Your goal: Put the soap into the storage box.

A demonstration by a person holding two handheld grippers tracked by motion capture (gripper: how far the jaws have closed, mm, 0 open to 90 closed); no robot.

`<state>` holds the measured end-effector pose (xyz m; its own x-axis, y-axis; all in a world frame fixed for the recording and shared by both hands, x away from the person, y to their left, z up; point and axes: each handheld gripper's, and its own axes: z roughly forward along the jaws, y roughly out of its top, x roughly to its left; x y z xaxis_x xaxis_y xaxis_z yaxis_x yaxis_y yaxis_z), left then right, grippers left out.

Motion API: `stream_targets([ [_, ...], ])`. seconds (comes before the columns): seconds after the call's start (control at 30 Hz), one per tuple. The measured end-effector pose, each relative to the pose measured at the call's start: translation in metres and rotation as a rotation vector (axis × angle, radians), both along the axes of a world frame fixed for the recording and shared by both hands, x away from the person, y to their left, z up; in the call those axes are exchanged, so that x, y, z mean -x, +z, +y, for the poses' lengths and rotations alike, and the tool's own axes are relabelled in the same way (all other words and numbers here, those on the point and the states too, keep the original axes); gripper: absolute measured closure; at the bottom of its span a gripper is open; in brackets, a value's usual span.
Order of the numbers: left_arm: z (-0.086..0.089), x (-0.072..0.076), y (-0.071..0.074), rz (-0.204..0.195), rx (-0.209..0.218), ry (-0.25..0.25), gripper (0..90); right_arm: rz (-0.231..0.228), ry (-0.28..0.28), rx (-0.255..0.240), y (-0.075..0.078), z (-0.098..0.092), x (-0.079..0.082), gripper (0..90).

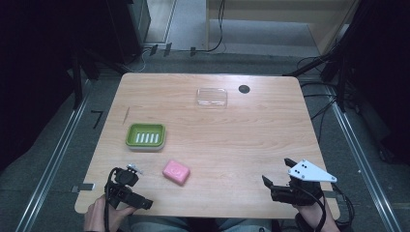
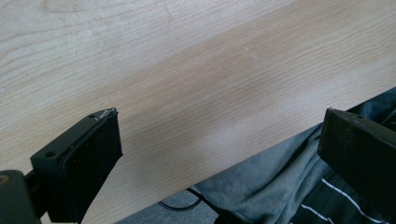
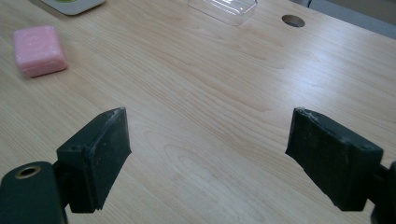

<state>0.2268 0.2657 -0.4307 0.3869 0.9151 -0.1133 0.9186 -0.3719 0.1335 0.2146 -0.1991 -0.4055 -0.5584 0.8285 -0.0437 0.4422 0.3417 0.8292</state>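
The left hand-held gripper [image 1: 126, 189] is released, its jaws wide apart with nothing between them; it rests at the near left edge of the desk [image 1: 251, 140]. The right hand-held gripper [image 1: 278, 175] is also released and empty, at the near right edge, its jaws wide over bare wood. The pink soap [image 1: 176, 172] lies flat on the desk, near the left hand-held gripper and well apart from the right one. Just behind the soap stands the green soap dish [image 1: 145, 136]. A clear plastic lid [image 1: 212, 97] lies far back, beside a dark round hole [image 1: 244, 89].
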Motion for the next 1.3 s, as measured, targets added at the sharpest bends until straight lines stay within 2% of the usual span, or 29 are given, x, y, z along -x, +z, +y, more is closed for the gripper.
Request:
stream_targets([
  [0.1,0.001,-0.001,0.0,-0.008,0.008,0.01,0.3,0.0,0.0,0.0,0.0,0.0,0.0,13.8],
  [0.3,-0.002,-0.003,0.0,-0.011,0.009,0.001,0.3,0.001,-0.01,-0.002,0.0,-0.002,0.001,13.8],
  [0.57,-0.014,-0.013,-0.001,-0.018,0.013,-0.037,0.3,0.0,-0.022,0.0,0.0,-0.005,0.005,13.8],
  [0.83,-0.019,-0.021,0.001,-0.044,0.024,-0.044,0.3,0.002,-0.016,0.003,0.0,-0.004,0.003,13.8],
  [1.03,-0.024,-0.024,0.0,-0.047,0.031,-0.055,0.3,0.003,-0.011,0.007,-0.001,-0.002,0.002,13.8],
  [1.3,-0.031,-0.029,0.0,-0.059,0.058,-0.053,0.3,0.005,-0.009,0.008,-0.001,-0.002,0.001,13.8],
])
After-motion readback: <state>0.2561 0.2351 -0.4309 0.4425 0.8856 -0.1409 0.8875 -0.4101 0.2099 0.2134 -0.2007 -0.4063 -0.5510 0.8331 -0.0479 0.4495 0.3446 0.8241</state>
